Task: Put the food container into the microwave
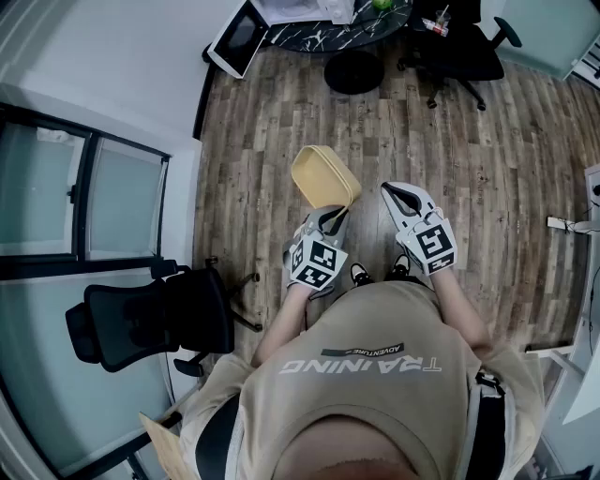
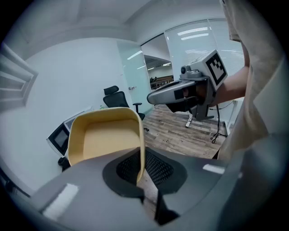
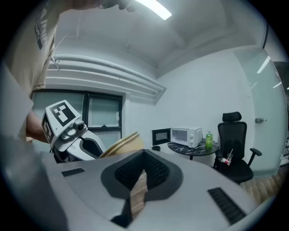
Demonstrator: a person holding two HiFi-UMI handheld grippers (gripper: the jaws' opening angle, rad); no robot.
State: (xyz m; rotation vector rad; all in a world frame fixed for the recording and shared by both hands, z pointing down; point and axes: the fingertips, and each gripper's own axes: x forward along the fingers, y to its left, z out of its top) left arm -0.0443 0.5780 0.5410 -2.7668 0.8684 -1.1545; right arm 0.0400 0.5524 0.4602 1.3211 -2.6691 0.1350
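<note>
Gripping food container [image 1: 323,175] by its near wall: left gripper [image 1: 333,217], jaws clamped; right gripper [image 1: 397,195], jaws together, empty, just right of it.

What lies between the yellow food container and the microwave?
Head view: only bare wooden floor separates the food container from the microwave.

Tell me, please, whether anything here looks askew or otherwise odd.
Only the food container: the left gripper pinches one wall, so it hangs tipped on its side, open and apparently empty, over the floor. The right gripper holds nothing. The microwave stands far off with its door open.
</note>
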